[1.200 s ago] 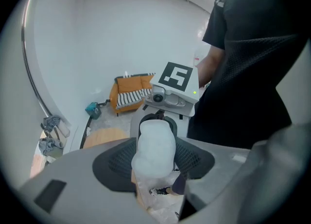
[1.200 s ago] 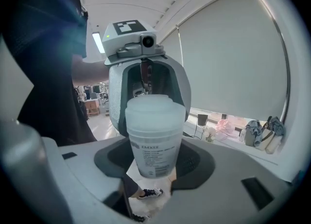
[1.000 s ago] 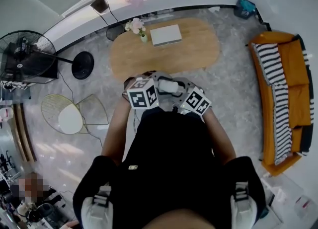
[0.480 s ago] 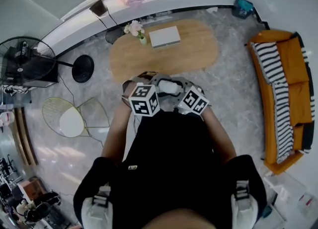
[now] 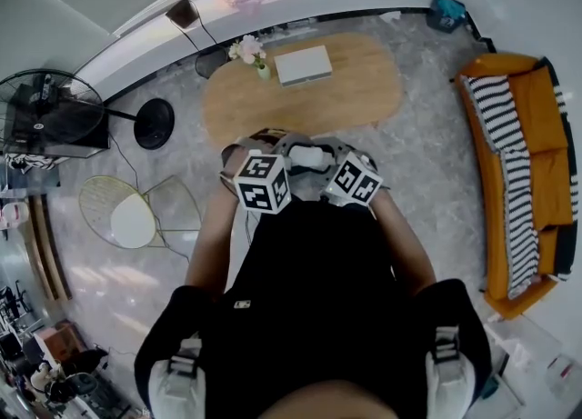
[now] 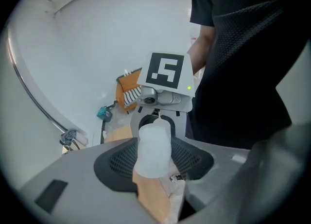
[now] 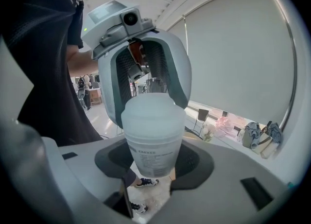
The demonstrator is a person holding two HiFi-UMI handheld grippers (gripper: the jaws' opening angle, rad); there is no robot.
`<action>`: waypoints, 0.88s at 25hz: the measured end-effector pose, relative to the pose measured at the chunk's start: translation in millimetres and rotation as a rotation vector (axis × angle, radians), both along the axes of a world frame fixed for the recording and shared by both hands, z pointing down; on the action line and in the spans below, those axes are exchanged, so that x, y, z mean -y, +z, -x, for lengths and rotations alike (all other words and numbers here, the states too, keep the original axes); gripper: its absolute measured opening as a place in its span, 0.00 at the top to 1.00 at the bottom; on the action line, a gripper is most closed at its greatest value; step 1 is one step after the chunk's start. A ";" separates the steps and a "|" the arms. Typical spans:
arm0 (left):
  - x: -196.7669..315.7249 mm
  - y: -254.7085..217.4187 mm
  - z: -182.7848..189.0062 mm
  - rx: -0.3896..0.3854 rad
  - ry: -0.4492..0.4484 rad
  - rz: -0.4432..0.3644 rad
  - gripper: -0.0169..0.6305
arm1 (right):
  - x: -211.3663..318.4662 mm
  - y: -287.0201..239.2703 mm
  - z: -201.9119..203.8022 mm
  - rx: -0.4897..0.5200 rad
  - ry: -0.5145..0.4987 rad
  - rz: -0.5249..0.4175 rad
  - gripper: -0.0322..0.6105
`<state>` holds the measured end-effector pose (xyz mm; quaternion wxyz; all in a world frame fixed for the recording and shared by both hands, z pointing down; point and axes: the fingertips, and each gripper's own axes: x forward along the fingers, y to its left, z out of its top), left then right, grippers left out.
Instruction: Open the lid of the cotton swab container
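A frosted white cotton swab container [image 5: 309, 158] hangs in the air in front of the person's chest, between both grippers. My right gripper [image 7: 154, 162] is shut on its labelled body [image 7: 153, 145], and the lid [image 7: 153, 113] points away toward my left gripper [image 7: 141, 58]. In the left gripper view the container [image 6: 153, 145] lies between the dark pads of my left gripper [image 6: 154, 160], whose jaws are closing on the lid end. My right gripper [image 6: 163, 96] faces it from behind. In the head view my left gripper [image 5: 289, 155] and right gripper [image 5: 326, 158] meet at the container.
Below and ahead is an oval wooden table [image 5: 364, 90] with a white box [image 5: 304, 64] and a small flower vase [image 5: 247, 49]. An orange sofa [image 5: 532, 108] stands at the right. A floor fan [image 5: 45, 108] and wire chairs [image 5: 136, 213] stand at the left.
Both grippers have stayed together on the container and drifted slightly. The left marker cube has turned a little. The camera has shifted slightly.
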<state>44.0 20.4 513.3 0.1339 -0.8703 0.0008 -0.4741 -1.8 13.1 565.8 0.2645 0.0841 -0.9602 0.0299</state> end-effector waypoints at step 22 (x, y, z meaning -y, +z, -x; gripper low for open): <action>-12.5 0.9 -2.7 0.010 0.012 0.271 0.67 | -15.1 10.1 -10.8 -0.042 -0.082 -0.059 0.65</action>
